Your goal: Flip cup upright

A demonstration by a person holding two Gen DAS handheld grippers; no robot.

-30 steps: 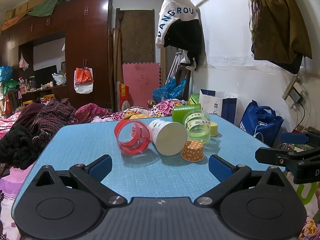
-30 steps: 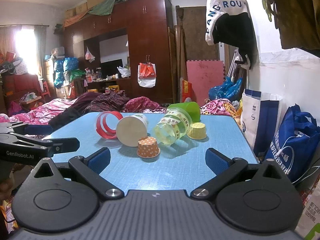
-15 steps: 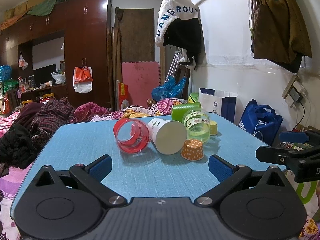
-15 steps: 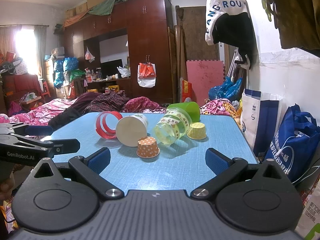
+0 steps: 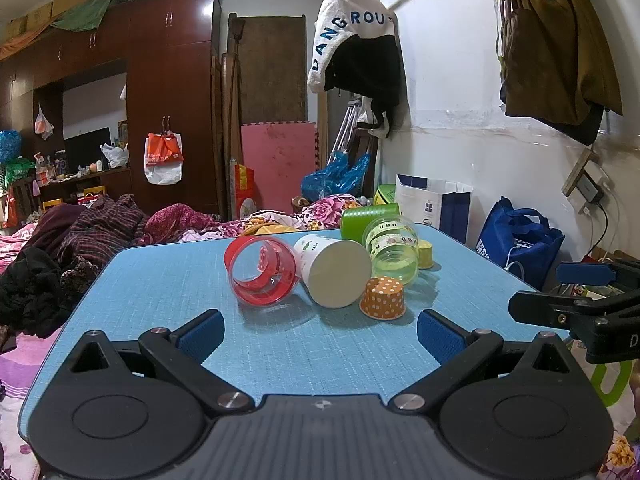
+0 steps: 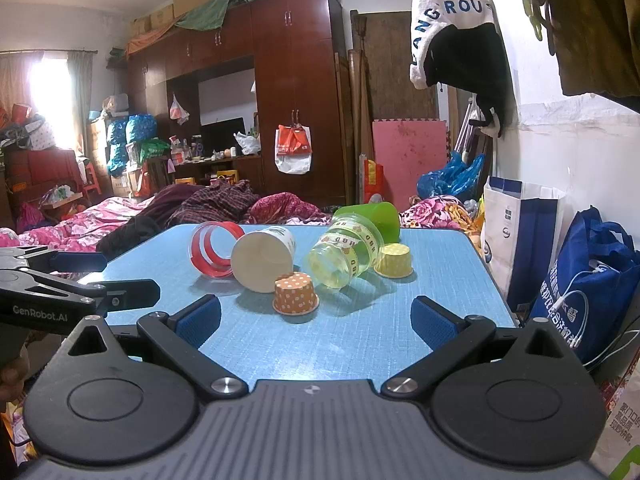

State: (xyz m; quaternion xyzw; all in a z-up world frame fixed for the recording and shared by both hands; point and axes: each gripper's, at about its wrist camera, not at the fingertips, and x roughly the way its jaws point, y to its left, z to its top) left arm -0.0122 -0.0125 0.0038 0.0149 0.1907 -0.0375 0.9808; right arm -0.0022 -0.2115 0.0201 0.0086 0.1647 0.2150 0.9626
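Several cups lie clustered on a blue table (image 5: 160, 280). A clear cup with red bands (image 5: 260, 274) lies on its side, mouth toward me. A white paper cup (image 5: 336, 272) lies on its side, base toward me. A clear yellowish cup (image 5: 394, 250) and a green cup (image 5: 368, 216) lie behind. An orange dotted cup (image 5: 383, 297) and a yellow cup (image 6: 395, 260) stand upside down. My left gripper (image 5: 318, 330) is open and empty, short of the cups. My right gripper (image 6: 316, 320) is open and empty, near the orange cup (image 6: 295, 293).
The table's right edge (image 6: 492, 276) borders a white paper bag (image 6: 516, 232) and a blue bag (image 6: 588, 280) by the wall. Piled clothes and bedding (image 5: 80, 236) lie left of and behind the table. Each gripper shows at the edge of the other's view.
Both grippers have stayed open and almost still; the left view has shifted very slightly. The cups have not moved.
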